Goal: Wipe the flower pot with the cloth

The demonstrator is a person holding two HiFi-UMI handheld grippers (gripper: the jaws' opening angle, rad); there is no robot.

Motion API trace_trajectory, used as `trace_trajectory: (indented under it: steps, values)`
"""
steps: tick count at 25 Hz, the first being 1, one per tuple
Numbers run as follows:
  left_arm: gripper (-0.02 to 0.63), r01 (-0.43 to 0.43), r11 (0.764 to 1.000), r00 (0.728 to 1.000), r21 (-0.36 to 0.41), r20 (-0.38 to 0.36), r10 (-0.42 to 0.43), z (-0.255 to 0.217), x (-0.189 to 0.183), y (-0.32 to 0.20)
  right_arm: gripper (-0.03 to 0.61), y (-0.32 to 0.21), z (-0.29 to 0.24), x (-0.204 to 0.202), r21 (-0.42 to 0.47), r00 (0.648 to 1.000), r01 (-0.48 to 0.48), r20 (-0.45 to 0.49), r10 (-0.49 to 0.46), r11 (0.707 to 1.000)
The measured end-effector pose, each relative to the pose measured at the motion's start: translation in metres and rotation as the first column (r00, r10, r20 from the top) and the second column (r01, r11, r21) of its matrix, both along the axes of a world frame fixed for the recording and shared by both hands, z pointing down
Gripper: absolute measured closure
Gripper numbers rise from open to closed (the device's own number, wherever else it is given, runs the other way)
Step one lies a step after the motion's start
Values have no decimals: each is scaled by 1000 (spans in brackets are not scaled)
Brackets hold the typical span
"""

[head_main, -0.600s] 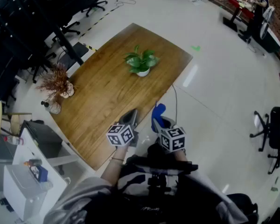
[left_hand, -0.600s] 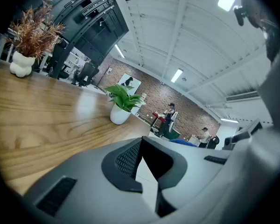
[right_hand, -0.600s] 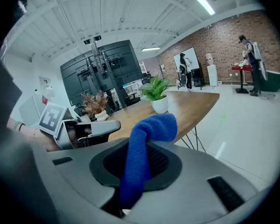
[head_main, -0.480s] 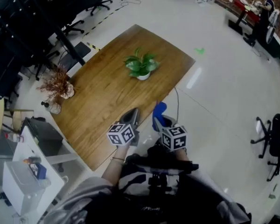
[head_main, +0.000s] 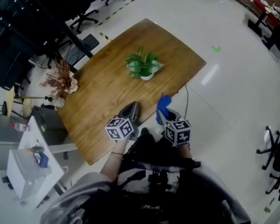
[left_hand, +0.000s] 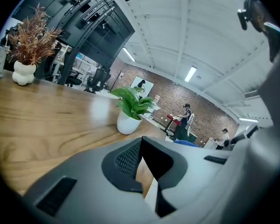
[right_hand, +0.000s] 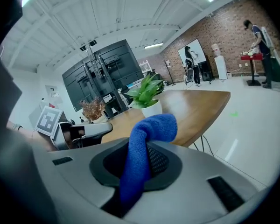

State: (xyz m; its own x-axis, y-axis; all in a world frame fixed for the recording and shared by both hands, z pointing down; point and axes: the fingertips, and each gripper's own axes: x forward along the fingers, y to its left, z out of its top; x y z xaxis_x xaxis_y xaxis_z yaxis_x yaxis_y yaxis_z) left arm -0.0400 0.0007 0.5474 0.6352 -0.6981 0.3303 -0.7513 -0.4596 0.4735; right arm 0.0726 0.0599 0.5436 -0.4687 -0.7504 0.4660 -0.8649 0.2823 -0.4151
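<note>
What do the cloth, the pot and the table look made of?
Cloth: soft blue fabric, maybe microfibre; fuzzy nap, folds limply.
Pot: smooth white, likely glazed ceramic, possibly plastic; slight sheen.
Table: wood or veneer; brown grain lines, glossy reflections.

In the head view the person is holding both grippers close to the body, side by side at about 6 o'clock from the frame's middle. The left gripper [head_main: 132,108] is pointing toward 1 o'clock with its marker cube [head_main: 119,128] facing up, and its jaws are pressing together at the tips with nothing between them. The left forearm [head_main: 111,166] is reaching in from 7 o'clock, bare at the wrist. The right gripper [right_hand: 142,148], at 3 o'clock of the left one, is pointing toward 11 o'clock and clamping a blue cloth [right_hand: 151,125] that is drooping over its jaws
</note>
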Motion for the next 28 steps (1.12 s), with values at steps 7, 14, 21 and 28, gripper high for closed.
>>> trace_trajectory:
  steps: [7, 14, 21, 28]
  values:
    - [606, 31, 998, 999, -55, -36, -33, 15, 5, -38, 520, -26, 11, 18, -33, 1000, -16, -17, 15, 999]
    - [606, 36, 992, 996, -119, -73, -44, 39, 19, -73, 520, -61, 13, 40, -48, 994, -1, -105, -4, 999]
    - [606, 15, 995, 997, -102, -74, -23, 42, 30, -111, 520, -130, 14, 42, -23, 965, 135, -223, -137, 991]
    - [606, 47, 991, 992, -122, -114, -61, 46, 33, -129, 520, -177, 18, 25, -22, 891, 307, -344, -296, 951]
